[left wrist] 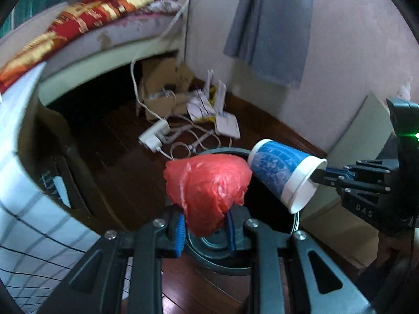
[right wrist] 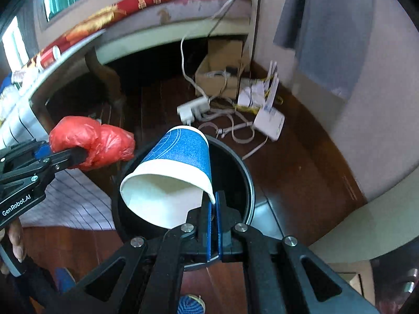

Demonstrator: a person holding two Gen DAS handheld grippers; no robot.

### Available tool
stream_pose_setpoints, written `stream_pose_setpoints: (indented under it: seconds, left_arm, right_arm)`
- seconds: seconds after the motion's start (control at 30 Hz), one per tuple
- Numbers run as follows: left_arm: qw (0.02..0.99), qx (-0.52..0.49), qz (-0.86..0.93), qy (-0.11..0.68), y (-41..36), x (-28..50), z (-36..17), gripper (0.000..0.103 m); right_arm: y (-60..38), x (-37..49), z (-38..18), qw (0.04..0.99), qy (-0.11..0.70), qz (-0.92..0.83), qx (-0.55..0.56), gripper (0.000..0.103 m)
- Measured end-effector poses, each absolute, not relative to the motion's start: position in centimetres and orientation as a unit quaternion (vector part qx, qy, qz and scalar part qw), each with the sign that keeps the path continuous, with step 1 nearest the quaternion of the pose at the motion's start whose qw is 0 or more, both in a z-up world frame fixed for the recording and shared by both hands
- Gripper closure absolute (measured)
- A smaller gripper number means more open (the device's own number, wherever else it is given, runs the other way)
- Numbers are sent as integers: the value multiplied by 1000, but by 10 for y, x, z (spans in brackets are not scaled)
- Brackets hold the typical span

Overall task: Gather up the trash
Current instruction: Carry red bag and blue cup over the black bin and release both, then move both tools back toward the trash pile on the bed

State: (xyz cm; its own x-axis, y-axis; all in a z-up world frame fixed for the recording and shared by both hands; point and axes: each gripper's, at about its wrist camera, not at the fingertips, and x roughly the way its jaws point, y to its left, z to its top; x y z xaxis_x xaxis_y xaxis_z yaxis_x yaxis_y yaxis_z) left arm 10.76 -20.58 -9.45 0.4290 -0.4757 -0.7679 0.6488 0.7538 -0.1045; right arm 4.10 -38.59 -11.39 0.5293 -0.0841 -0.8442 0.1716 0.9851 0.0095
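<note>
Above the open mouth of the round black trash bin [right wrist: 246,183], the right gripper [right wrist: 213,204] jaws pinch the blue-and-white paper cup [right wrist: 180,162] rim, while the left gripper [left wrist: 205,222] jaws clamp the crumpled red plastic bag [left wrist: 207,185] at its near edge.

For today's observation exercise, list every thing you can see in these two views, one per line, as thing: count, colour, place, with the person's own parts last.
bag: one, red, crumpled, in the left gripper.
cup: one, blue and white, tilted over the bin, pinched at its rim.
bin: one, black, round, open, on the floor under both grippers.
box: one, brown cardboard, by the bed.
power strip: one, white, on the floor amid cables.
router: one, white, near the wall.
bed: one, red and gold cover, at the back.
cloth: one, grey-blue, hanging on the wall.
left gripper: black, blue pads, shut on the bag.
right gripper: black, blue pads, shut on the cup.
hand: one, lower left, on the left gripper's handle.
</note>
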Motion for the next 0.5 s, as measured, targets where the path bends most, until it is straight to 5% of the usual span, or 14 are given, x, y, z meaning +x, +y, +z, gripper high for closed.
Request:
stream_pose_setpoints:
  seconds: [0.1,0.17,0.2,0.23,0.33,0.5]
  left_arm:
    - [814,108,-354,448,-216,113,-113,73]
    - [808,118,-341,467,-219,118,-126,54]
    - [812,122,-326,469,-218,122,-128,31]
    - [818,119,-314,467,-214,124,-128,19]
    - [833,108,-285,461,-200,128,-122,0]
    - [855,116,-254,437,-186,126,-109,0]
  right_arm:
    - [-390,48,-125,868,489,-67,46,99]
    - [-396,55,-133,862,499,-78,42,86]
    - [-401,59,-139,853,511,-102,39,45]
    - [-406,59,-141,850,513,-115,44,20]
    - [-419,53,-133,854,498,-134,66,18]
    - [-413,48,-116,864,480,-143,57,2]
